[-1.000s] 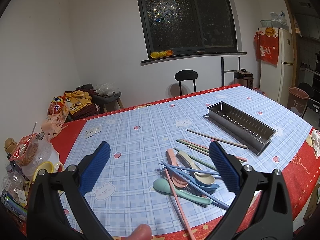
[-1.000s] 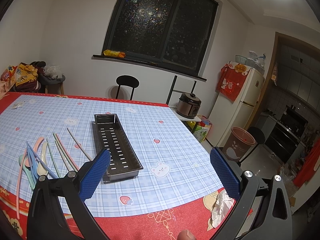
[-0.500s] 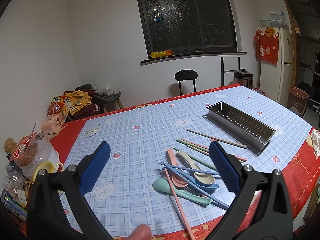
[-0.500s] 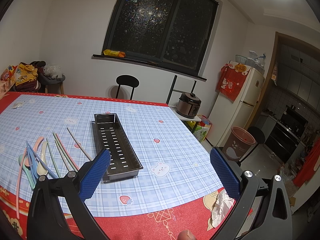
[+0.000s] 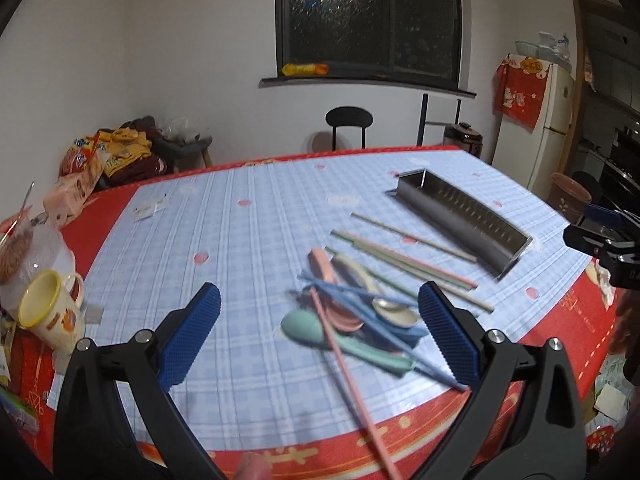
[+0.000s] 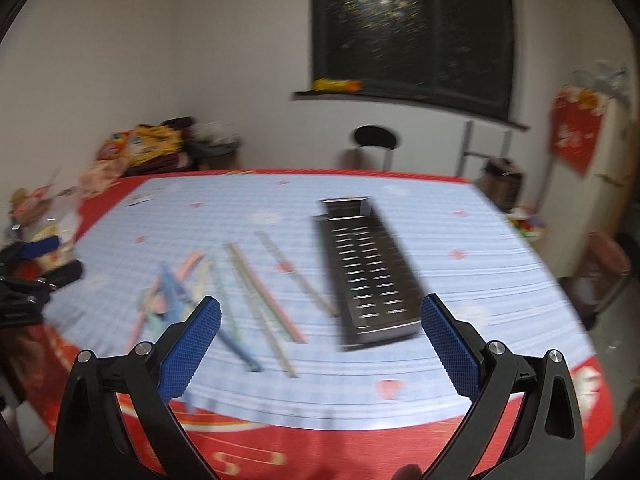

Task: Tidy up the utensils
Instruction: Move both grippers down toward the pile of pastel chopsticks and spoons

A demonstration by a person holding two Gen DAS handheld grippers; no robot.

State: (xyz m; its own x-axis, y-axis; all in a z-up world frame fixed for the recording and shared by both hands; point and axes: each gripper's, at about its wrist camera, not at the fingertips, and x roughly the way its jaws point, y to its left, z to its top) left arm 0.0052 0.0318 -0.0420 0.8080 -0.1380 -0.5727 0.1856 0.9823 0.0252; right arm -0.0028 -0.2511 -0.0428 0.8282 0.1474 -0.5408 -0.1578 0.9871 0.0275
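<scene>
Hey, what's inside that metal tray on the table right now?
The metal tray holds no utensils; its slotted floor shows bare in the right wrist view, though blurred. Its near wall hides the nearest strip.

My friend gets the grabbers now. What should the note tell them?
Left gripper: open, empty, above the pile of spoons and chopsticks.
Right gripper: open, empty, near the metal tray; this view is blurry.
The tray sits on the checked tablecloth, to the right of the utensils, with nothing visible inside.
Done: nothing sorted yet.
Left: every spoon and chopstick still needs to go into the tray.
</scene>
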